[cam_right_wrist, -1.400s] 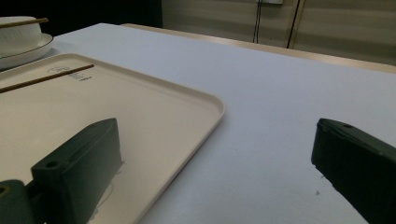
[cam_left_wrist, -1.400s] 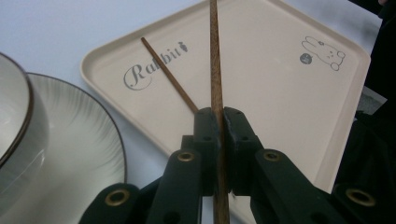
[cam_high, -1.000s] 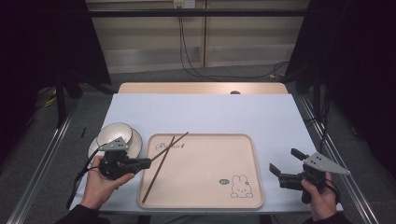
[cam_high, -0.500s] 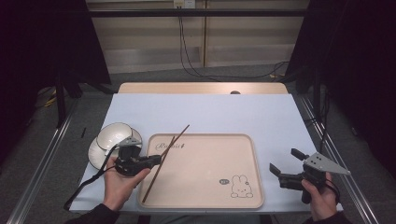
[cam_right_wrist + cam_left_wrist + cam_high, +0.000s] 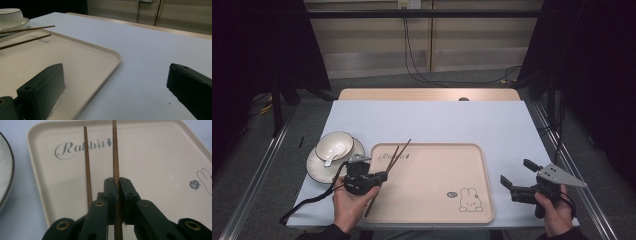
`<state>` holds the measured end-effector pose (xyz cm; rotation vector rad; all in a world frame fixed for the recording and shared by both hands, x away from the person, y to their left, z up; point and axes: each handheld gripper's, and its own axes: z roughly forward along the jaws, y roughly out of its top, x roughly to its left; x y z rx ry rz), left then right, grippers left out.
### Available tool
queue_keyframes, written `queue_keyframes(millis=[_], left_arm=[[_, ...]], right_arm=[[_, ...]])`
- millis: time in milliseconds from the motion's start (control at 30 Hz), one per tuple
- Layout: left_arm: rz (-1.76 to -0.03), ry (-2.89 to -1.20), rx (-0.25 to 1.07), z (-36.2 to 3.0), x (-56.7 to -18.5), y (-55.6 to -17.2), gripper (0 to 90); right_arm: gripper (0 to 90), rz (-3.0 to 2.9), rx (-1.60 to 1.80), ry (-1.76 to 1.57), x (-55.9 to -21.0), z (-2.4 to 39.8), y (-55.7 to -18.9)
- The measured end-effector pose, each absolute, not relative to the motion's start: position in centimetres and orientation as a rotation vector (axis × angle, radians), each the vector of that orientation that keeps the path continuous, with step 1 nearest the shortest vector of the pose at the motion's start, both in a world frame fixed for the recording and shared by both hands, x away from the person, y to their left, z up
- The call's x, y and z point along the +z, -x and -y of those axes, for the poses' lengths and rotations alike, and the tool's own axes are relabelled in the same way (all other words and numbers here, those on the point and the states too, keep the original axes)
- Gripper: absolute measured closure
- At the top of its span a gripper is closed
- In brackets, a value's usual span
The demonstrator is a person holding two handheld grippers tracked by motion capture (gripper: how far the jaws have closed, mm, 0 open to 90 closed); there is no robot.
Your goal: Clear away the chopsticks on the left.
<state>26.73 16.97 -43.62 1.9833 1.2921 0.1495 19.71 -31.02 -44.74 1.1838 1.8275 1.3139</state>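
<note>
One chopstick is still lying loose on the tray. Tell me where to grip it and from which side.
Grip the loose chopstick at its near end, coming from above with the tongs astride it. It lies flat on the tray, thin and straight, beside the one the left tongs hold. The right tongs are open and free.

I see a cream rectangular plastic tray [image 5: 432, 185] printed with grey "Rabbit" lettering and a line-drawn rabbit, lying on a pale blue-white tabletop [image 5: 437, 122]. Two brown wooden chopsticks [image 5: 87, 167] contrast with my black jaws. The round white ceramic bowl [image 5: 333, 146] has a dark rim.
</note>
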Motion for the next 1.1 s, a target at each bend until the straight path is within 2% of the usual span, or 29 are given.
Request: queue_keyframes(millis=[700, 1100], left_arm=[[-1.401, -2.052, 0.14, -16.1, -46.0, -27.2, 84.5], [-1.35, -2.101, 0.164, -16.0, -46.1, -27.3, 84.3]], right_arm=[[1.3, -1.827, 1.316, -1.182, -44.7, 31.1, -19.7], [1.2, -1.831, 1.32, -1.177, -44.7, 31.0, -19.7]])
